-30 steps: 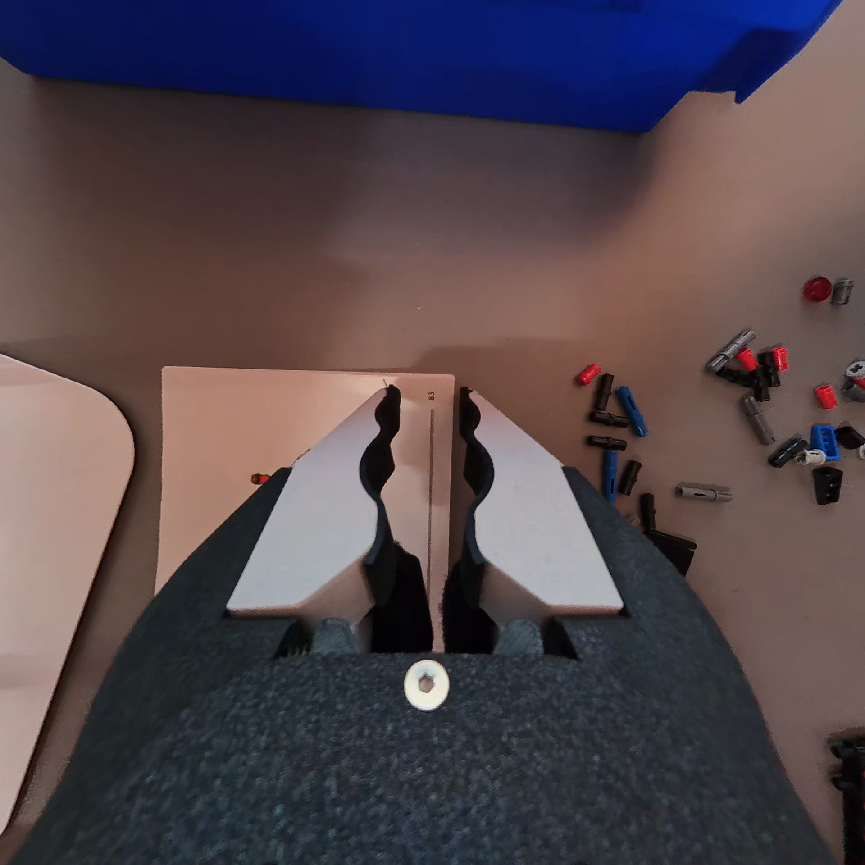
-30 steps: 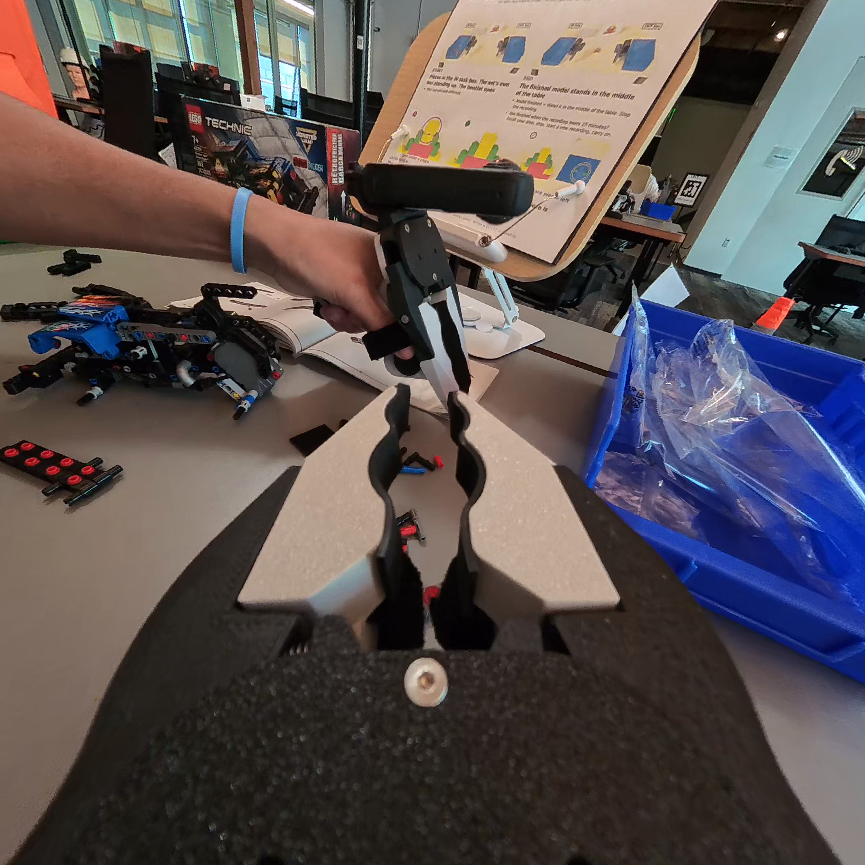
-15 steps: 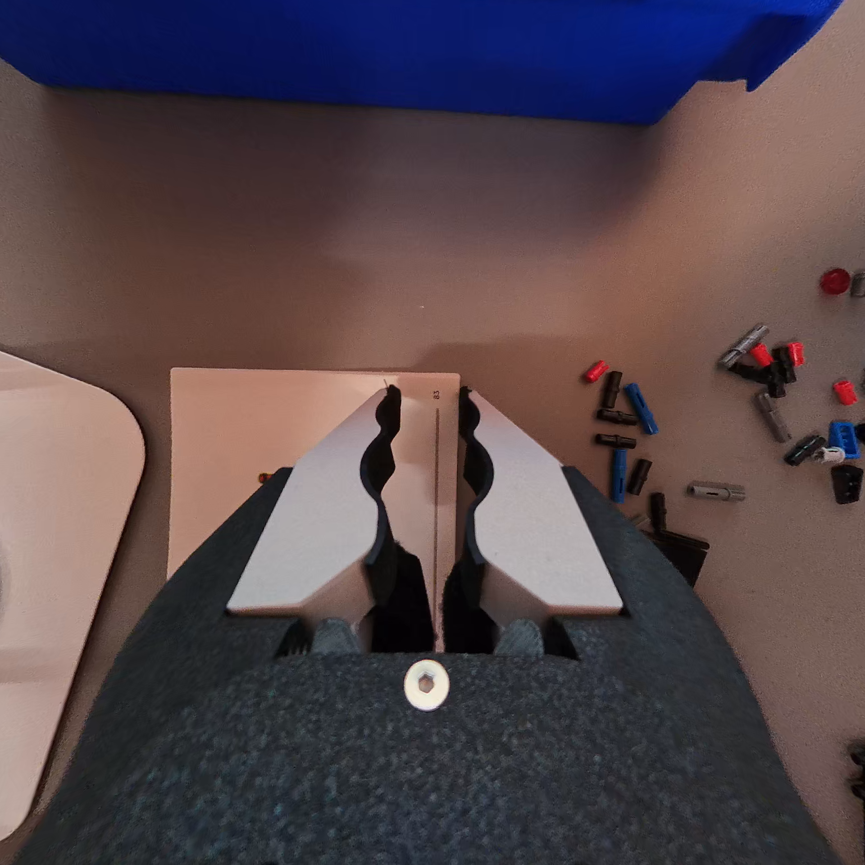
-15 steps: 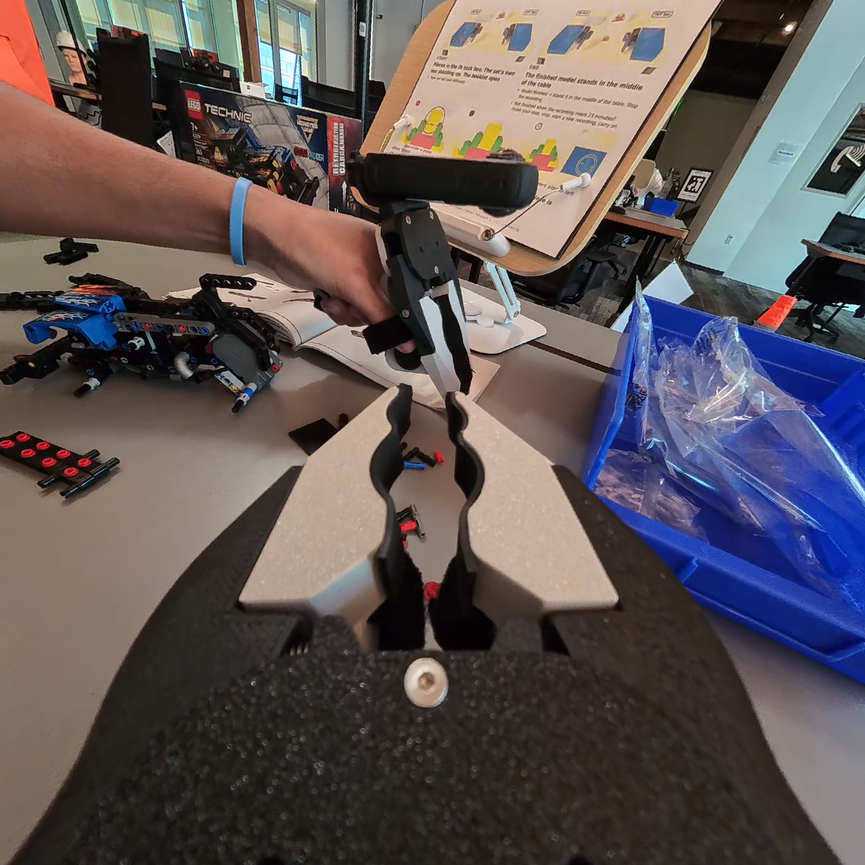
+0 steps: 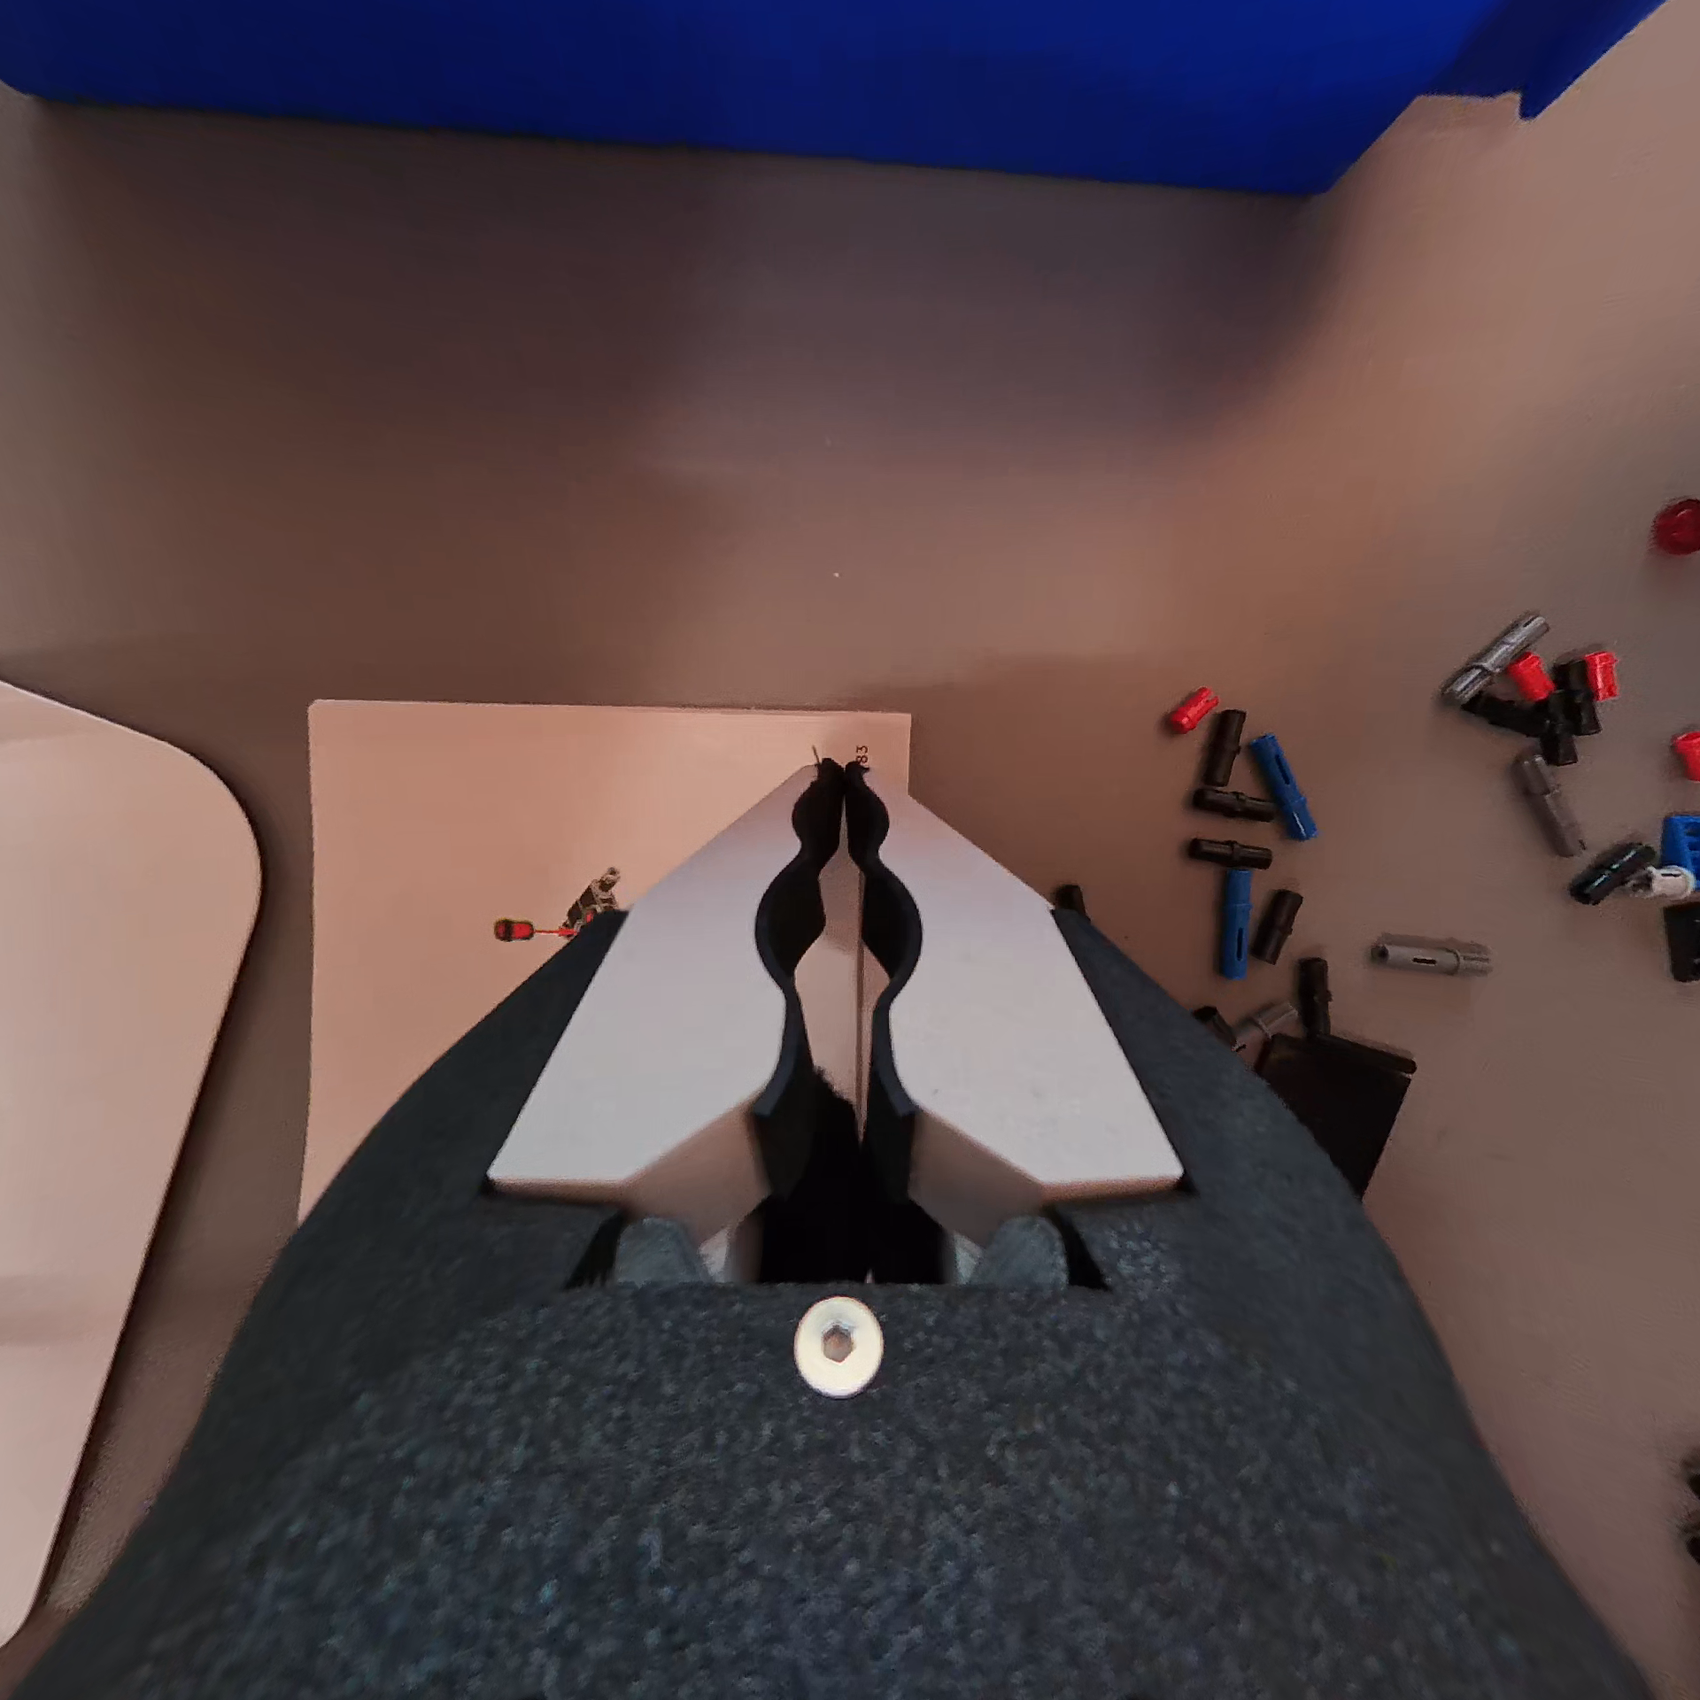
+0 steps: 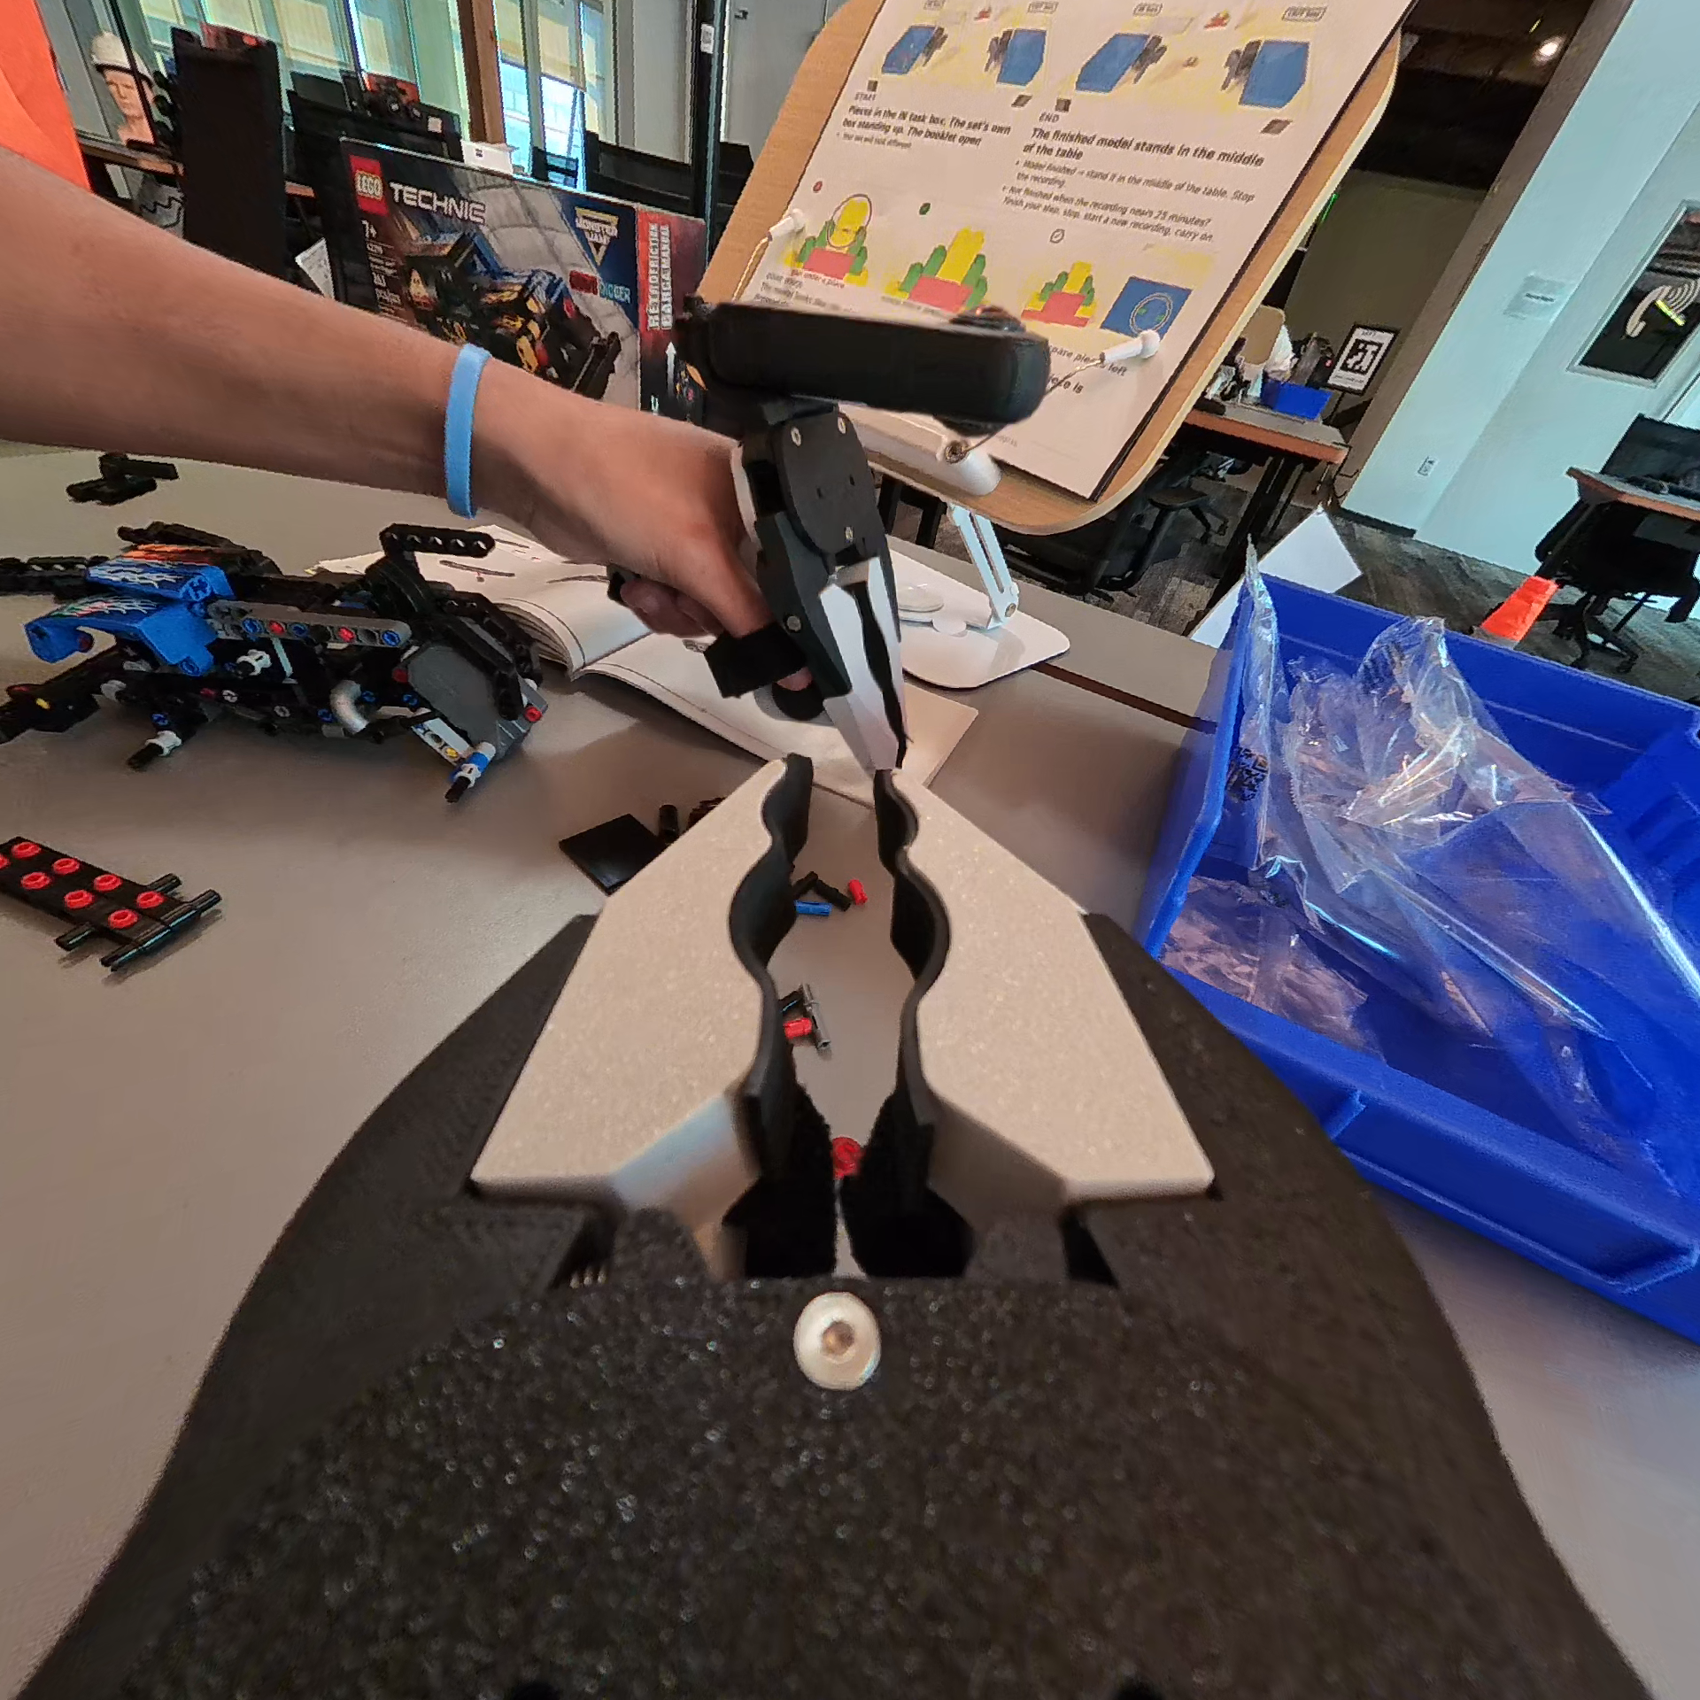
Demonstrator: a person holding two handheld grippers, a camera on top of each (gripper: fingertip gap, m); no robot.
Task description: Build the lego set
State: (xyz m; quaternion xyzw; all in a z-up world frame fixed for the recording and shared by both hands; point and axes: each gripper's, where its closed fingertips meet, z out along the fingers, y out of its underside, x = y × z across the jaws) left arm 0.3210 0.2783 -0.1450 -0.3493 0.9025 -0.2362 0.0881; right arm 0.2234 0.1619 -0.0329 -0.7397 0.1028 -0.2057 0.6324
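Note:
My left gripper [image 5: 842,771] is shut, its tips together on the far right corner of the open booklet page [image 5: 570,809]. I see nothing between the tips. In the right wrist view a hand holds it [image 6: 888,759] pointing down at that page corner. My right gripper [image 6: 837,782] is open and empty, above the table and facing the left gripper. Loose red, blue, black and grey pins [image 5: 1251,828] lie right of the page; some show between my right fingers [image 6: 819,901]. The partly built blue and black model [image 6: 276,644] lies at the left.
A blue bin [image 6: 1472,1012] with clear bags stands at the right; it fills the top of the left wrist view [image 5: 736,74]. A tilted instruction board [image 6: 1058,184] on a white base [image 5: 92,1012], the set box [image 6: 497,267], a black beam with red pins [image 6: 92,897] and a black panel [image 5: 1334,1095] are around. Tip to tip, the grippers are about 20 cm apart.
My left gripper has closed from open to shut over the page corner and shifted slightly left. My right gripper has stayed open and nearly still.

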